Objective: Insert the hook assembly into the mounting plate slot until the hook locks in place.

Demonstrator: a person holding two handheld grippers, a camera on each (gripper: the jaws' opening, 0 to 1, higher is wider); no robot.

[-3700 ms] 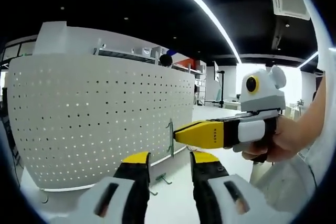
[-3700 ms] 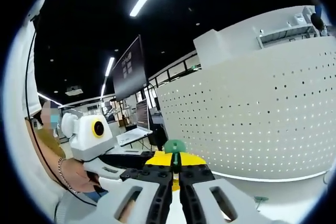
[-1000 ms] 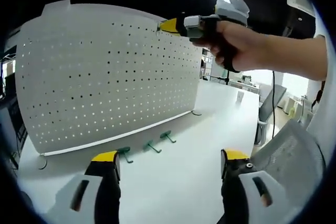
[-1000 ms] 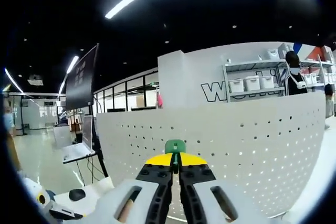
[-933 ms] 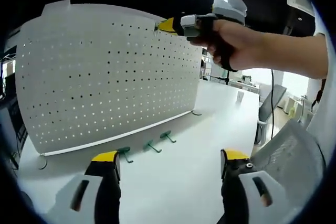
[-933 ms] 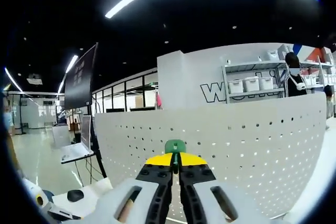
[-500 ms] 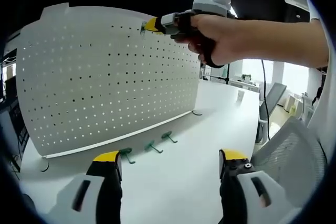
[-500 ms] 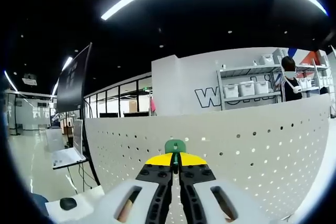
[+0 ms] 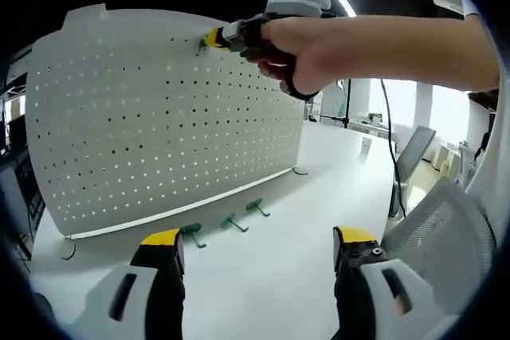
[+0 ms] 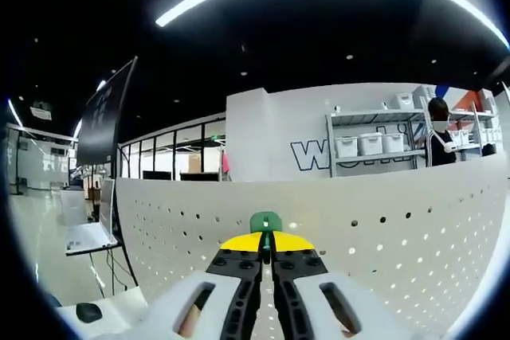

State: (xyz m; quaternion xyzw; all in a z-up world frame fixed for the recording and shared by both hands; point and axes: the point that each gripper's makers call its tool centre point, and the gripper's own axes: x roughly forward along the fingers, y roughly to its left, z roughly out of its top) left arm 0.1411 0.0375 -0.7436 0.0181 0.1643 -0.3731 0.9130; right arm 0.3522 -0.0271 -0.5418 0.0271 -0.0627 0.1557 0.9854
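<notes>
In the left gripper view a large white perforated board [image 9: 167,117] stands upright on a white table [image 9: 271,268], along its far side. This board is the mounting plate. The left gripper [image 9: 253,238] is low over the table, in front of the board. Its two yellow-tipped jaws are wide apart and there is nothing between them.

On the table, near the foot of the board, three green hooks [image 9: 226,222] lie in a row, a little apart from each other. They are between the left gripper and the board, and nothing touches them.

High in the same view, a person's hand [image 9: 315,57] holds the right gripper [image 9: 209,37] up near the top edge of the board. Its yellow tip points at the upper rows of holes. A small green piece shows at the tip, just at the board surface; if it already sits in a hole I cannot tell.

In the right gripper view the jaws of the right gripper [image 10: 266,238] are pressed together, and a green hook [image 10: 265,221] is clamped between the yellow tips. The head of the hook stands out above the tips. Directly behind it is the upper part of the perforated board [image 10: 382,236], very near. Over the top edge of the board shows a wall with shelves [image 10: 382,145] that carry white boxes, and a dark screen [image 10: 103,121] is at the left
</notes>
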